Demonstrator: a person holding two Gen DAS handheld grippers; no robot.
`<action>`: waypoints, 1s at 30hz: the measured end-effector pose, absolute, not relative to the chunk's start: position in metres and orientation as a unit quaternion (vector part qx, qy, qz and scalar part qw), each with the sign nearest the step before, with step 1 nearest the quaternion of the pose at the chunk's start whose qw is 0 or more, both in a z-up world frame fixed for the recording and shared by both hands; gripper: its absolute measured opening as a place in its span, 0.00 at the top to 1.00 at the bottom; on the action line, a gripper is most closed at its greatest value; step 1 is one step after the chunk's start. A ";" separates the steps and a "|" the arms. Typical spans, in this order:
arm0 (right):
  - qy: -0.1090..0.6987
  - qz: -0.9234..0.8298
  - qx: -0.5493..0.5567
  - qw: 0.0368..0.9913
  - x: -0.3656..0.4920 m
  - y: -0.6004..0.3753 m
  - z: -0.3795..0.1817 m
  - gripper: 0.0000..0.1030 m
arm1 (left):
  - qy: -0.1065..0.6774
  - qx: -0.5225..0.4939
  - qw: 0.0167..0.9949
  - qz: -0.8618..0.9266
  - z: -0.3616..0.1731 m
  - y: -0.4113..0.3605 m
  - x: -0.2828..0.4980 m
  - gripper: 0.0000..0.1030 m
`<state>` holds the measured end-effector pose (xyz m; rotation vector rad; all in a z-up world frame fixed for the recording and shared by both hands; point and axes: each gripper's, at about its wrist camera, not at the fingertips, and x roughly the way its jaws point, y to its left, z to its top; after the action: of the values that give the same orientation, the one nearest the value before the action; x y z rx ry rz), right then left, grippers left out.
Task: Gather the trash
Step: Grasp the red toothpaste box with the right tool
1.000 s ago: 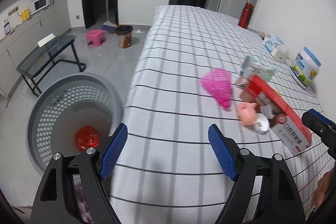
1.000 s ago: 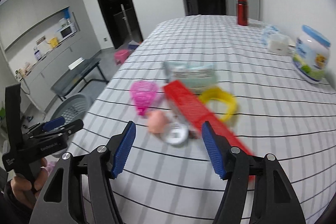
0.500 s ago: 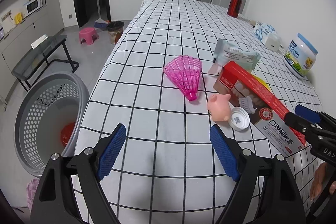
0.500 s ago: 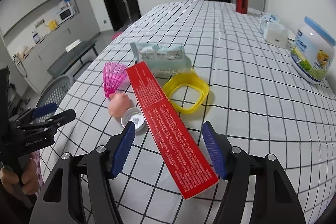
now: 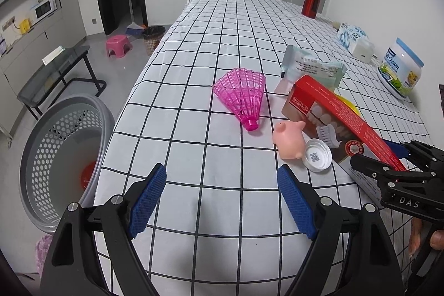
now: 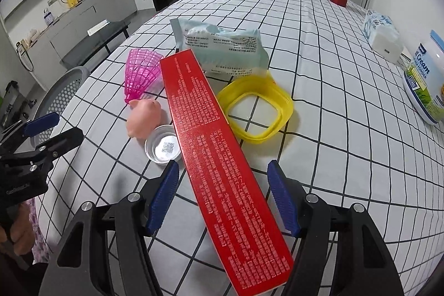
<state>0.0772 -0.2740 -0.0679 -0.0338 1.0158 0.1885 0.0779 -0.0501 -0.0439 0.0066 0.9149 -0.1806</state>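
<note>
A long red toothpaste box (image 6: pixel 222 165) lies on the checked tablecloth, and my right gripper (image 6: pixel 223 194) straddles its near half, open, pads clear of both sides. Left of the box sit a pink pig toy (image 6: pixel 144 119), a small white cap (image 6: pixel 163 148) and a pink plastic shuttlecock (image 6: pixel 141 74). A yellow square ring (image 6: pixel 256 108) and a pale wipes pack (image 6: pixel 222 45) lie beyond. My left gripper (image 5: pixel 222 201) hovers open over bare cloth, short of the shuttlecock (image 5: pixel 244 93) and pig (image 5: pixel 288 139). The grey perforated basket (image 5: pixel 55 157) stands on the floor at the left, a red item inside.
A cream jar (image 5: pixel 401 72), a tissue pack (image 5: pixel 355 39) and a red bottle (image 5: pixel 312 0) stand along the table's right and far side. On the floor are a glass bench (image 5: pixel 55 68), a pink stool (image 5: pixel 118 45) and a small bin (image 5: pixel 152 39).
The left gripper swung from over the basket edge to over the table. The right gripper came down and forward until its fingers flank the red box.
</note>
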 end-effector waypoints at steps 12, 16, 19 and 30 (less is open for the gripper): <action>0.477 0.104 -0.010 0.873 0.072 -0.270 -0.071 0.66 | 0.444 0.005 0.892 -0.087 -0.047 -0.052 0.077 0.22; 0.458 0.109 0.015 0.882 0.061 -0.275 -0.062 0.67 | 0.445 0.008 0.891 -0.087 -0.047 -0.056 0.078 0.22; 0.440 0.108 0.039 0.890 0.053 -0.285 -0.054 0.67 | 0.444 0.010 0.891 -0.090 -0.048 -0.060 0.079 0.22; 0.385 0.068 0.124 0.912 0.045 -0.333 -0.037 0.67 | 0.437 0.013 0.894 -0.102 -0.051 -0.091 0.093 0.19</action>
<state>0.0449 -0.3325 -0.0368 0.2547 0.7931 0.1411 0.0933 -0.0911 -0.0511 0.0269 0.9056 -0.2123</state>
